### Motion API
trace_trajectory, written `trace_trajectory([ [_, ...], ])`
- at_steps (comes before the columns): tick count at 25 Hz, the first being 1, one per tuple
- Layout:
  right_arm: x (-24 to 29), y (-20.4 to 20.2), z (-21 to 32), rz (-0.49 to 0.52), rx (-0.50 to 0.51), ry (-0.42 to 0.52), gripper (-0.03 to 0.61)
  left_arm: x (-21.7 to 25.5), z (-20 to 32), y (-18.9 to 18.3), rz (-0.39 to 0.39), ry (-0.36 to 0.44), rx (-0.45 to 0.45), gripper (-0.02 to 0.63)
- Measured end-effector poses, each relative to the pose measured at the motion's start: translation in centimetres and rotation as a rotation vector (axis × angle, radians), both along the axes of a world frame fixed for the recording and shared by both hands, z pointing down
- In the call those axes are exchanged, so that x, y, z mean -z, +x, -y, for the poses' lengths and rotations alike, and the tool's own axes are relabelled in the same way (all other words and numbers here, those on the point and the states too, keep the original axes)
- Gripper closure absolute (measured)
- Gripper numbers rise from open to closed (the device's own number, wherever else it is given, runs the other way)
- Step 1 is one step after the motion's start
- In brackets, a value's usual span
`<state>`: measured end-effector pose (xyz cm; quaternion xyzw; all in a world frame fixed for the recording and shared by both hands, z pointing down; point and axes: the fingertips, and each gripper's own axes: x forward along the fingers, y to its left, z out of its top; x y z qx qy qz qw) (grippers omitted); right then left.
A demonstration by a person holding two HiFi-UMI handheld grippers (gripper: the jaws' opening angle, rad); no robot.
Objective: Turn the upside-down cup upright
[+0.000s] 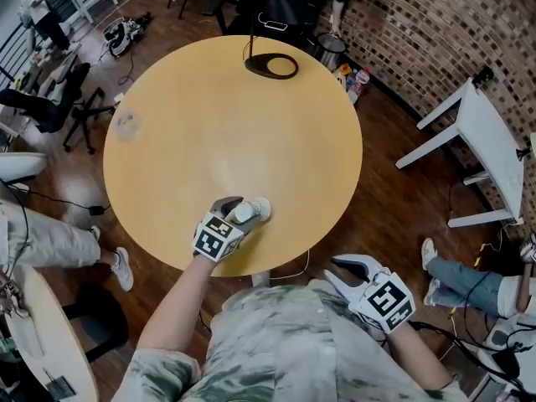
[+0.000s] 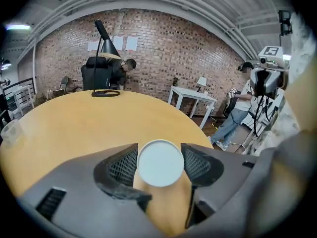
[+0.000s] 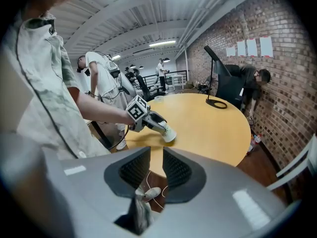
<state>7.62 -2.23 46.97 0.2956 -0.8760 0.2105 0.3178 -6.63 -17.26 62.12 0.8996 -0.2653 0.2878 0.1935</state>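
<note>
— Checking hold: left gripper (image 1: 235,214) clamped on the cup (image 2: 160,163), tilted, lower centre of frame, near the surface's (image 1: 209,124) edge.
— Right gripper (image 3: 153,168)?
— Narrowly parted, empty, lower right. Cup looks light and crushable; a gentle mid-wall grip suits.

Person's wearing a loose short-sleeved shirt (image 1: 276,342), off-white with washed-out grey-green marbling all over, kinda tie-dye looking. The left gripper (image 1: 243,208) and right gripper (image 1: 347,267) are both smooth grey plastic shells with dark, mesh-textured pads (image 3: 176,169) on the inside. Each one carries a white cube (image 1: 388,300) printed with black square markers.
</note>
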Motion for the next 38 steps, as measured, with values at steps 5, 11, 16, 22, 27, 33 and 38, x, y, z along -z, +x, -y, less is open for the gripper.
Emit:
trace_trajectory([
  [5,-0.3,-1.4,0.4,-0.008,0.008,-0.007,0.5,-1.5,-1.8,-1.8,0.053,-0.001,-0.082,0.337],
  [11,-0.7,-2.5,0.4,-0.009,0.016,-0.014,0.5,-5.1,-3.3,-4.3,0.205,-0.052,-0.14,0.337],
  [16,-0.7,-2.5,0.5,-0.011,0.008,-0.016,0.5,-6.0,-3.4,-4.6,0.274,-0.053,-0.182,0.337],
  [22,-0.5,-2.3,0.5,-0.008,-0.006,-0.017,0.5,-6.6,-3.5,-4.7,0.316,-0.082,-0.202,0.337],
  [27,-0.6,-2.0,0.4,-0.009,-0.014,-0.017,0.5,-6.7,-3.5,-4.7,0.332,-0.096,-0.212,0.334],
  [33,-0.4,-1.4,0.7,-0.003,-0.019,-0.017,0.5,-6.4,-3.5,-4.7,0.361,-0.115,-0.23,0.282],
  [38,-0.5,-0.8,0.7,0.0,-0.023,-0.018,0.5,-4.2,-2.9,-3.1,0.383,-0.108,-0.242,0.272],
])
